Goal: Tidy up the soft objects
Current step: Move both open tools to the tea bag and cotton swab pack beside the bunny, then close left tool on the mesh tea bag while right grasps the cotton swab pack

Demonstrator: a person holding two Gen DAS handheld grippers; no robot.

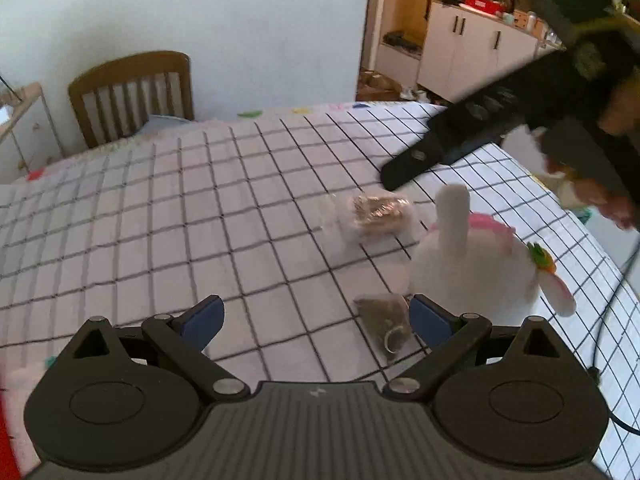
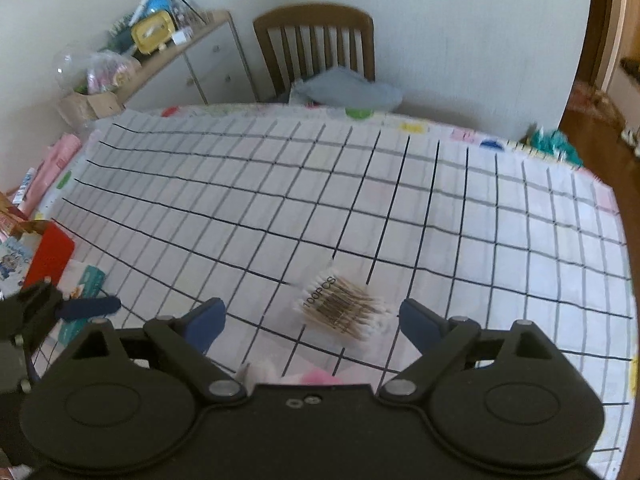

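A white plush toy (image 1: 472, 264) with a pink band and an upright ear sits on the checked tablecloth (image 1: 200, 208). Only its top (image 2: 304, 376) shows in the right wrist view, low down. A clear pack of cotton swabs (image 1: 376, 214) lies just beyond it; the same pack (image 2: 344, 310) lies between and just ahead of the open fingers of my right gripper (image 2: 314, 318). My left gripper (image 1: 316, 316) is open over the cloth, with a small brown sachet (image 1: 386, 322) beside its right fingertip. The right gripper's black fingers (image 1: 416, 160) hover above the swabs.
A wooden chair (image 2: 316, 44) with a blue cushion stands at the table's far edge. A red box (image 2: 50, 256) and tissue packs (image 2: 86, 284) crowd the table's left side. A cluttered cabinet (image 2: 192, 64) stands by the wall. A person's hand (image 1: 616, 204) is at the right.
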